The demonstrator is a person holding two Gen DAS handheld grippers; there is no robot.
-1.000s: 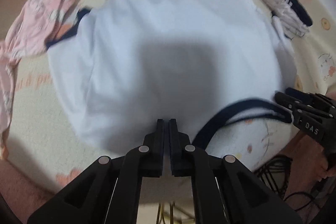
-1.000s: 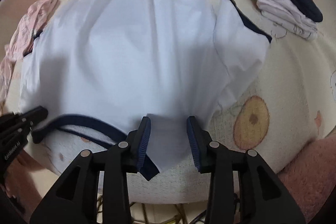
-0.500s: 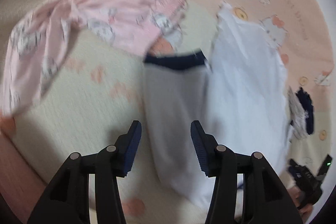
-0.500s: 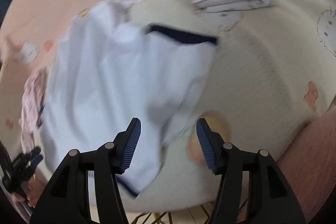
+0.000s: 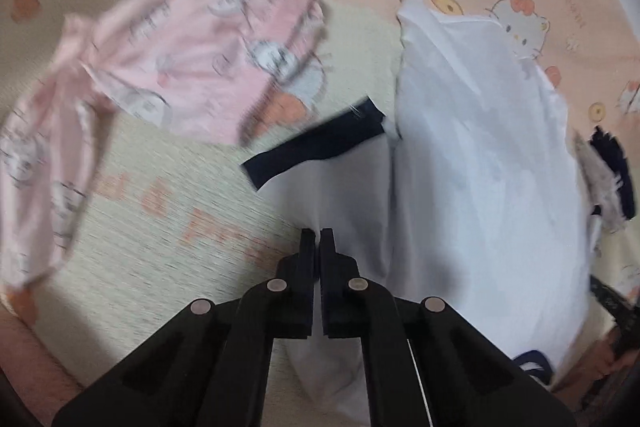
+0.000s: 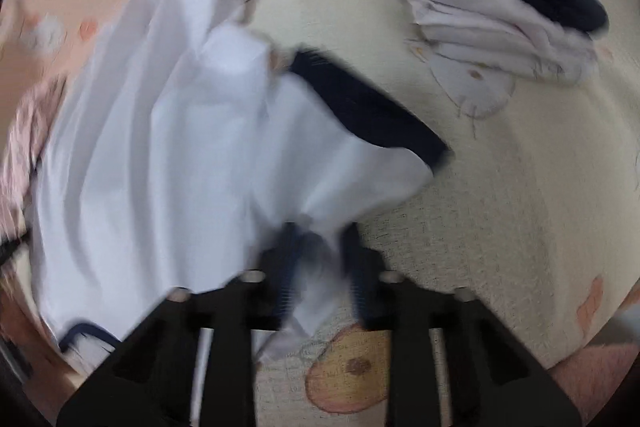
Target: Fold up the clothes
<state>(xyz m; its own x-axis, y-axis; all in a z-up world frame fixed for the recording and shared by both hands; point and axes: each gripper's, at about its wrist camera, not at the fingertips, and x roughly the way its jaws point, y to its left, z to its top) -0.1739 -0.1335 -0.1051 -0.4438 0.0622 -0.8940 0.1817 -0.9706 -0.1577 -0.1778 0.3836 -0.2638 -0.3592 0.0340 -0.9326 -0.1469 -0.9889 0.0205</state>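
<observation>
White, navy-trimmed shirt [image 5: 472, 163] lies spread, sleeves out, beside the folded stack [image 6: 500, 7]: unfolded. Your left gripper [image 5: 318, 241] pinches one sleeve; your right gripper [image 6: 320, 247] blurs, grip unclear. Pink garment [image 5: 168, 67] waits beyond.

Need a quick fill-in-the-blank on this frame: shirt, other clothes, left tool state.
1. The sleeve trim on the white shirt is ___ in colour.
2. In the left wrist view, the pink garment lies to the ___ of the white shirt.
3. The left tool has its jaws ___.

Missing words: navy; left; shut
</observation>
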